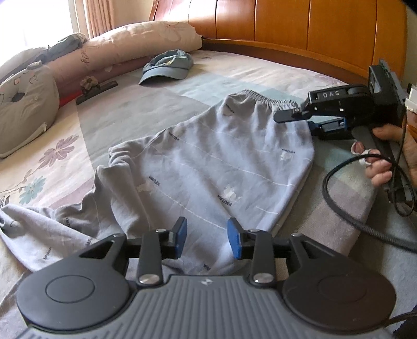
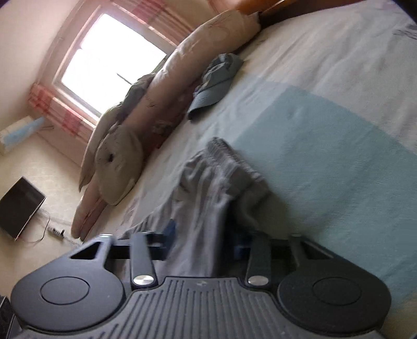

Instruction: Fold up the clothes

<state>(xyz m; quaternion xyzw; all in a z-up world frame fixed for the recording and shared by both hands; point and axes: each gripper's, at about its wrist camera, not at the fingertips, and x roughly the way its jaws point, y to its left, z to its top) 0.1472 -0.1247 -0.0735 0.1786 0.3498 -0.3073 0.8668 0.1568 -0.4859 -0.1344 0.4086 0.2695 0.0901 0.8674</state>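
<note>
- At the bed's [image 1: 182, 86] left edge a rolled quilt [image 1: 125, 49] and a round cushion [image 1: 23, 104] lay in a row, with a blue cap [image 1: 166, 66] just beside them toward the headboard [image 1: 299, 23].
- The grey pyjama trousers [image 1: 208, 156] lay mid-bed, long axis running from the legs at the near left corner to the elastic waistband [image 1: 263, 100] toward the headboard on the right.
- The left gripper [image 1: 207, 236] hovered over the leg end, tilted down, blue pads partly apart with cloth beneath but nothing pinched.
- The right gripper [image 1: 286, 117], nearer the waistband, reached in from the bed's right edge, tipped slightly down, the person's hand [image 1: 388, 156] around its handle.
- In the blurred right wrist view, bunched waistband cloth [image 2: 216, 187] ran between its pads [image 2: 170, 229]; a grip looked likely, but I could not tell whether they pressed on it.
- My judgement: the coming fold depends on that waistband hold.
</note>
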